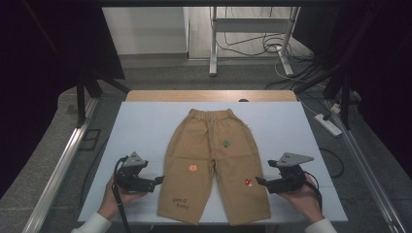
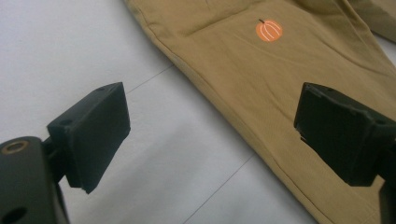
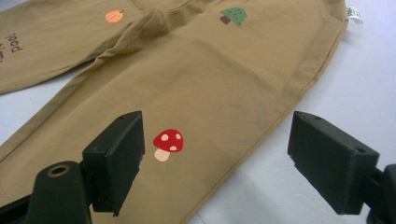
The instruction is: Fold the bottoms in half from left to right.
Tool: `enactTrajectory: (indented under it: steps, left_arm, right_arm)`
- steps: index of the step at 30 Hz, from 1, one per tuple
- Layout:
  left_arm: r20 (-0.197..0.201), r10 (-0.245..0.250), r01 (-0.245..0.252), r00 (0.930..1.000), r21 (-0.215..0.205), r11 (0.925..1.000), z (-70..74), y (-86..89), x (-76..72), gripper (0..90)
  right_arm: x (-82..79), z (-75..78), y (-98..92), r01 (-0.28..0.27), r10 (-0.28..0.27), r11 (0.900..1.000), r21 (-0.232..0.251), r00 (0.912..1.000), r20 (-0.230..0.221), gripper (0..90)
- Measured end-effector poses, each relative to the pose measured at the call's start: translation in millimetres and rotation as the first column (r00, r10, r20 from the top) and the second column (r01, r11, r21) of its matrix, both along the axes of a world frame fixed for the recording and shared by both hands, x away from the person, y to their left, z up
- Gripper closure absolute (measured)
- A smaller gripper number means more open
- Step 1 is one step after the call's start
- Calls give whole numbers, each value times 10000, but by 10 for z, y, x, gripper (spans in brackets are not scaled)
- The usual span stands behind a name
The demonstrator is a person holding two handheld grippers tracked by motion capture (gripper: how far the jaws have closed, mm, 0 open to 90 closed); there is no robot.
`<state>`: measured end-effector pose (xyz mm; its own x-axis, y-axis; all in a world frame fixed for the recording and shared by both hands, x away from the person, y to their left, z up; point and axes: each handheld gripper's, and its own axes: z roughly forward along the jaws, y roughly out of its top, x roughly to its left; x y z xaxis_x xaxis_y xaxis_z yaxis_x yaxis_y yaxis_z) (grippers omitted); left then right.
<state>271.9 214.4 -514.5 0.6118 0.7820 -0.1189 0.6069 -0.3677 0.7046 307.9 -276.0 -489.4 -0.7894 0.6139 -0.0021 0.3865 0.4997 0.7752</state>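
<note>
A pair of small tan trousers [image 1: 211, 165] lies flat on the pale table cover, waistband at the far end, legs toward me. It carries a green tree patch [image 1: 226, 143], an orange pumpkin [image 1: 193, 168], a red mushroom [image 1: 248, 182] and the words "good time". My left gripper [image 1: 158, 180] rests just left of the left leg's outer edge [image 2: 224, 112], jaws open with nothing between them. My right gripper [image 1: 260, 181] sits at the right leg's outer edge [image 3: 280, 112], jaws open above the cloth near the mushroom [image 3: 167, 142].
The pale cover [image 1: 141, 126] lies over a wooden table [image 1: 209, 95] whose far edge shows. Metal frame rails [image 1: 63, 160] run along both sides. A desk frame and cables [image 1: 272, 46] stand on the floor beyond. A power strip [image 1: 328, 124] lies at the right.
</note>
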Motion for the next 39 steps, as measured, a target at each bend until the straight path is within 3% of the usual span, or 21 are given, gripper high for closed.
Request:
enactTrajectory:
  steps: [16, 39]
  left_arm:
    - [-194, -186, 183, 9996, -138, 9997, -25, -46, 50, 112]
    - [-221, -289, 282, 9993, -306, 9991, -7, -26, 68, 118]
  right_arm:
    - [30, -41, 0, -60, 61, 10000, 30, 9996, -270, 192]
    - [-14, -10, 114, -41, 42, 10000, 67, 9998, -197, 193]
